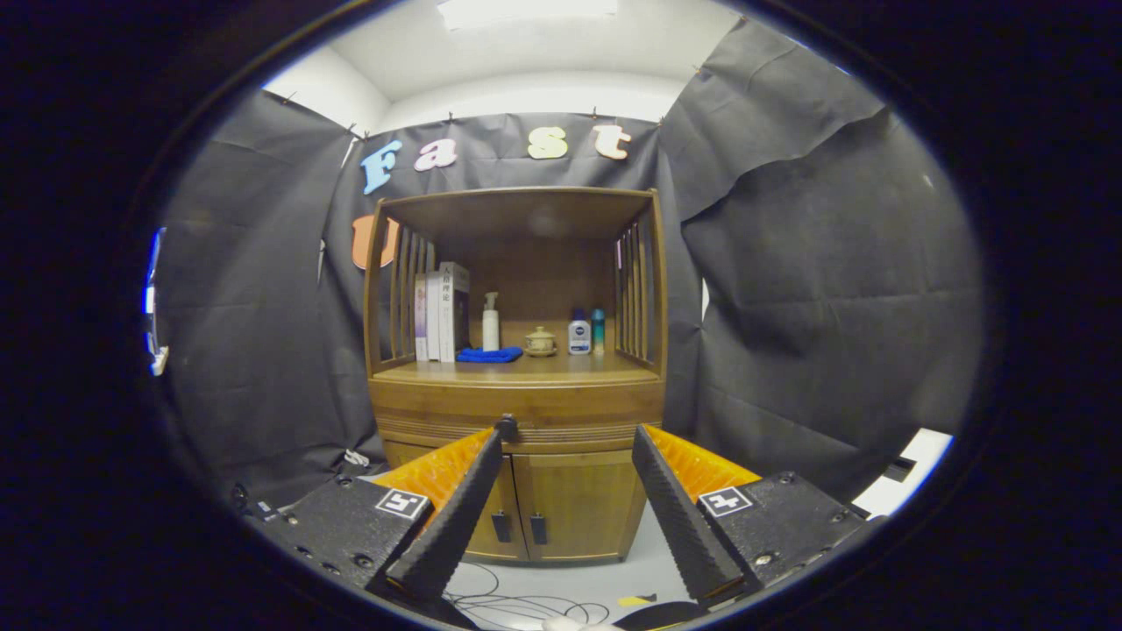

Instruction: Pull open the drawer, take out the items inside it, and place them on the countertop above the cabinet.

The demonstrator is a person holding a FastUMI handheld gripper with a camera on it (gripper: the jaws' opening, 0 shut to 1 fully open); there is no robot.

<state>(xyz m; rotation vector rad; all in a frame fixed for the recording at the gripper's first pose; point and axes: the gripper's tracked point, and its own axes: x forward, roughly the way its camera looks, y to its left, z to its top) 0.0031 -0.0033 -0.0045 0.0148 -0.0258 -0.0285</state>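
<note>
Drawer closed, one knob, beyond spread-fingered gripper; two doors below.

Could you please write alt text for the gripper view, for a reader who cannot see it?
The open claw points at a wooden cabinet whose drawer is shut, its knob just beyond one fingertip. On the countertop stand books, a spray bottle, a blue cloth, a small pot and two bottles.
</note>
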